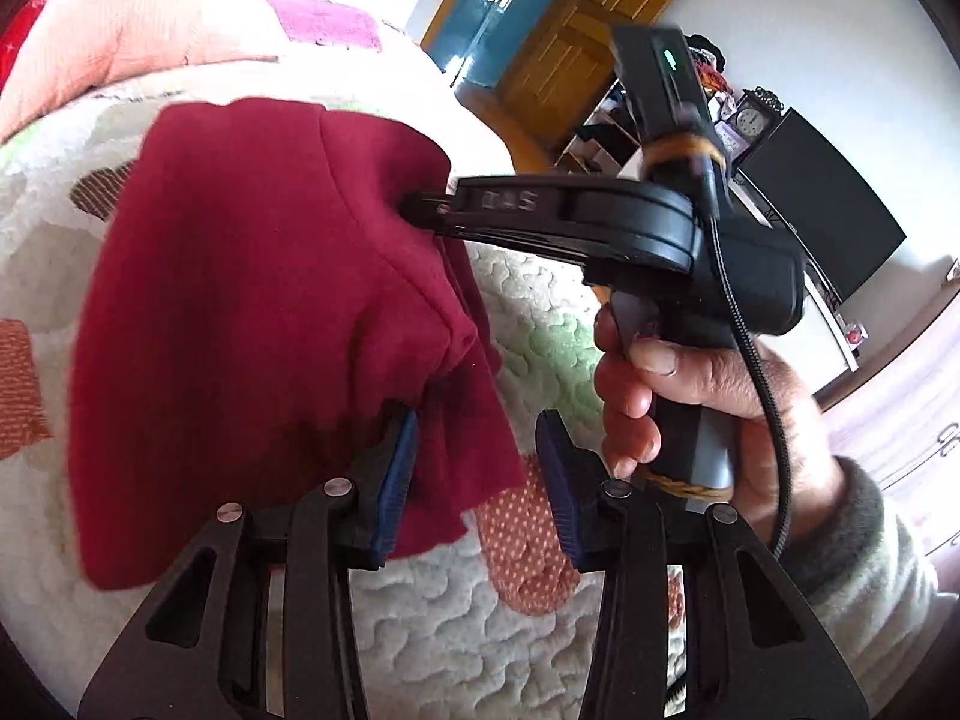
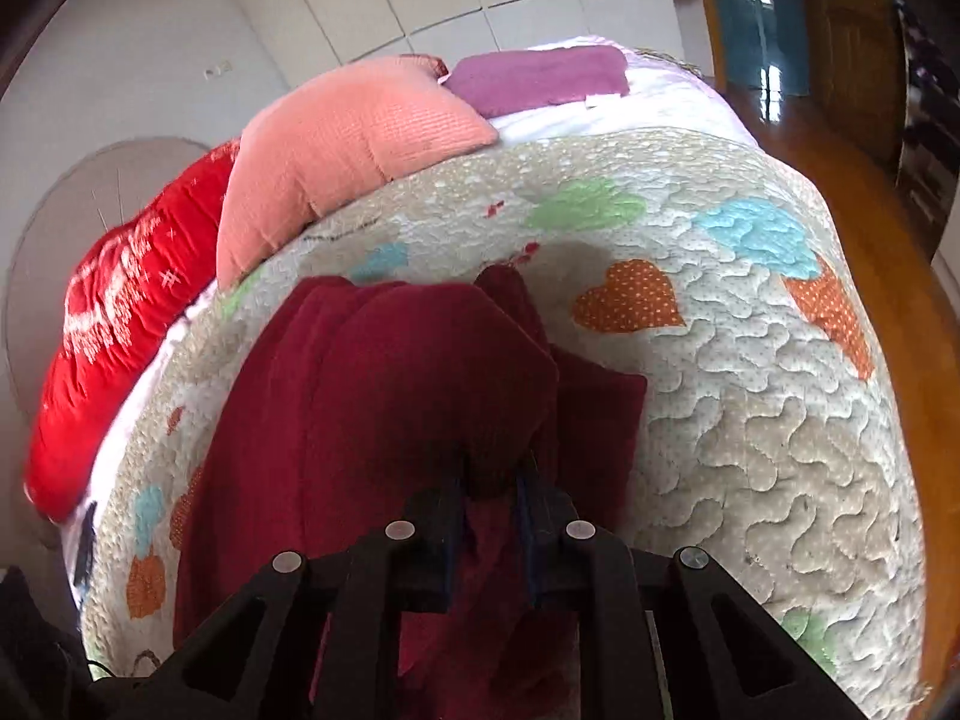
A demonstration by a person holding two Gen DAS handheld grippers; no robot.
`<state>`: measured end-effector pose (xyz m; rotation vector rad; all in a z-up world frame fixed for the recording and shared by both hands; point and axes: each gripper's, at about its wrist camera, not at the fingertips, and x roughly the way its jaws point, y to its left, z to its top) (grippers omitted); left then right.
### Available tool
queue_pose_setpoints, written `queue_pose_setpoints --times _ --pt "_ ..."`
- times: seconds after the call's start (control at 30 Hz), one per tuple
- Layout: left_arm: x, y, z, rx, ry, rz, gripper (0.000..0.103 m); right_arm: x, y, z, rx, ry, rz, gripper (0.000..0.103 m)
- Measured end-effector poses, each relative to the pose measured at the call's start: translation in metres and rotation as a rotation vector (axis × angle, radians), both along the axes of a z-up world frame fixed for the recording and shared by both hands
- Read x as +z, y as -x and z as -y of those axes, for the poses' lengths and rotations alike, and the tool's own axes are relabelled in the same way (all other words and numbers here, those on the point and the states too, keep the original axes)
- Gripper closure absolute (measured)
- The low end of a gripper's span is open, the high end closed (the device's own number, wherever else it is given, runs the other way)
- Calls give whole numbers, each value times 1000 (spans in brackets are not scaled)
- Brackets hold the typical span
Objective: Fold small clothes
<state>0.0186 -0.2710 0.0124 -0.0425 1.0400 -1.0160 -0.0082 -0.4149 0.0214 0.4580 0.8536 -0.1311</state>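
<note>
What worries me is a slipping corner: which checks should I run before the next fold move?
1. Right gripper clamped on the maroon garment: ok.
2. Left gripper clamped too: not ok, one blue pad stands clear of the cloth.
3. Cloth between the left jaws: ok.
4. Garment lying flat on the quilt: not ok, bunched.
5. Sleeve positions: cannot tell.

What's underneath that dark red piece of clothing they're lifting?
Under the dark red garment lies a quilted bedspread with coloured hearts and patches, visible all round it. Whatever sits directly beneath the cloth is covered. The right gripper pinches a fold.
</note>
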Motion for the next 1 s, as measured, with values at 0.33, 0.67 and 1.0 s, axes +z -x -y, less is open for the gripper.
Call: queue_pose_setpoints --times 0.33,0.67,1.0 --pt "17 -1 -66 191 -70 172 39 8 3 -16 31 -82 17 36" --pt "-27 12 -24 129 -207 268 39 24 -20 -40 89 235 55 91" --pt "-18 9 -53 146 -207 258 39 21 35 -14 9 -113 63 36"
